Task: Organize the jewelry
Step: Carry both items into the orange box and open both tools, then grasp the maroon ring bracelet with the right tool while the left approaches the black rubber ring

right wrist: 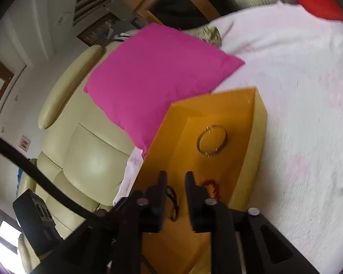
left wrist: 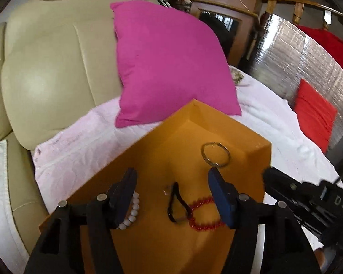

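Left wrist view: inside orange box (left wrist: 217,123), lying on its floor, four pieces of jewelry. Metal bangle (left wrist: 216,154) farthest in, near the far right wall, flat and apart from the rest. Red bead bracelet (left wrist: 202,214) nearer, partly hidden behind the right blue finger. Black cord bracelet (left wrist: 175,202) just left of it, touching or overlapping the red loop at its lower end. White bead bracelet (left wrist: 131,212) at the left, mostly covered by the left blue finger. Left gripper (left wrist: 171,182) poised over the box, jaws spread wide, pads pressing on nothing, black and red pieces lying below the gap. At the right edge, black body of the right gripper (left wrist: 308,196) reaching toward the box wall.

Right wrist view: same box (right wrist: 260,123) seen from another side, bangle (right wrist: 212,140) flat near its far end. Right gripper (right wrist: 175,175) hovering over the near part of the box, jaws parted by a narrow gap, nothing clamped. Black cord bracelet (right wrist: 172,203) showing beside the left finger, red beads (right wrist: 211,186) beside the right finger.

Outward: box resting on white bedcover (left wrist: 274,118), with pink cushion (left wrist: 169,61) just behind it, leaning on cream padded headboard (left wrist: 52,68). Red cushion (left wrist: 314,111) well off to the right, against a silvery quilted panel (left wrist: 297,52).
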### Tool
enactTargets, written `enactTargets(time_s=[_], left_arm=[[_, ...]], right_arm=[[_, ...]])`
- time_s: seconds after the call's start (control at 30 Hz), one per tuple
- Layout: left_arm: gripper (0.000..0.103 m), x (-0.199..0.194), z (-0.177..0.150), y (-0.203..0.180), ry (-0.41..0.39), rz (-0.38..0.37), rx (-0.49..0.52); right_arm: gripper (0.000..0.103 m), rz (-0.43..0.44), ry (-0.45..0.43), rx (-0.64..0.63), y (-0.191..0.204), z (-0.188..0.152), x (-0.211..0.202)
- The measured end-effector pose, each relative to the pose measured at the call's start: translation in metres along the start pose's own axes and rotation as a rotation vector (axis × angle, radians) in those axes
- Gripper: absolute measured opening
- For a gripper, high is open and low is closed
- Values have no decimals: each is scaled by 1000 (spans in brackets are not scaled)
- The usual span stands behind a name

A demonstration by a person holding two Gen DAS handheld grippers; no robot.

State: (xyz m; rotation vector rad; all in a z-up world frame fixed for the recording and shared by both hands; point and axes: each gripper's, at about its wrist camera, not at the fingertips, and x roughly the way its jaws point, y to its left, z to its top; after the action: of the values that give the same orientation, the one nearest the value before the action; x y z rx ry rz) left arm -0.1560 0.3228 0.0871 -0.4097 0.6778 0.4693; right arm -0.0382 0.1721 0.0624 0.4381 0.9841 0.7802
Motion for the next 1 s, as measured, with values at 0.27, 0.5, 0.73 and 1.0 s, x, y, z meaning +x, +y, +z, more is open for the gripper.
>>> enactTargets(time_s=[0.27,0.5,0.73,1.0], left_arm=[[68,-9,-9,-47,-69,24,127],[70,-28,-25,-106,-152,-17,248],[71,-31,-58,-176,-129,-101,421],[71,-18,-92,-232,-50,-135,571]], right_arm=[[27,-102,-89,-5,-48,8,-58],[27,-263,-208,114,-145,15,-157],[27,-380,-419,365,-255,23,-266],[28,-403,-475,619,-359,30,-324]])
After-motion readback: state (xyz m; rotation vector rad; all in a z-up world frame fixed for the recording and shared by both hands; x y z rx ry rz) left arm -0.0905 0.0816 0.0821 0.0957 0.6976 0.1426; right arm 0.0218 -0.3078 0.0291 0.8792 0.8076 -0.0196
